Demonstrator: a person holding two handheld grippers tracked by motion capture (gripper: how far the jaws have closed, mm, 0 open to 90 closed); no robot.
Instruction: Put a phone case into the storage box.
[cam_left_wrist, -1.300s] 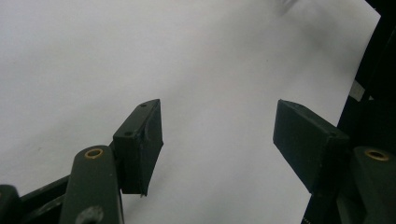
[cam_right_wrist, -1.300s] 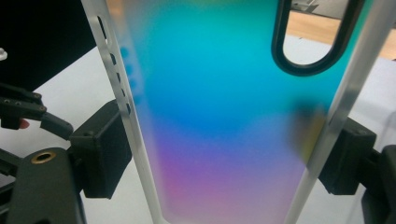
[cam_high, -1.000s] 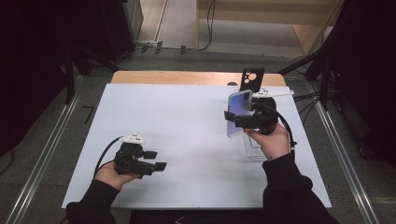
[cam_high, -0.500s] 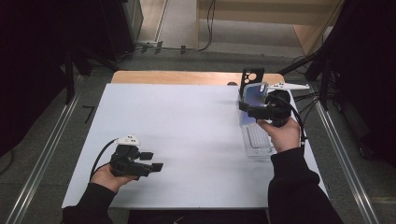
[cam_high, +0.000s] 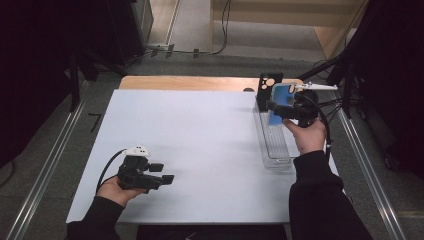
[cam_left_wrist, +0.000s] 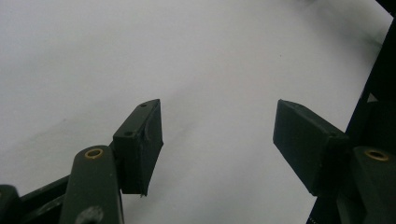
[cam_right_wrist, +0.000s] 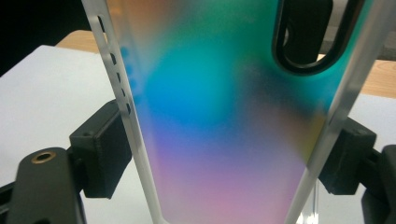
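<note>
Clamped in right gripper (cam_high: 281, 106), upper right of frame: iridescent phone case (cam_high: 280, 102), upright, just above clear tray (cam_high: 274, 150). Far off at lower left, left gripper (cam_high: 162, 178), gaping wide, nothing held.

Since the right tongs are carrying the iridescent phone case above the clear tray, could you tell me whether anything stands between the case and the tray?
Nothing visible does. The phone case is clamped by its edges in the right tongs, above the far end of the clear tray. A black phone case stands at that far end, close behind it.
</note>
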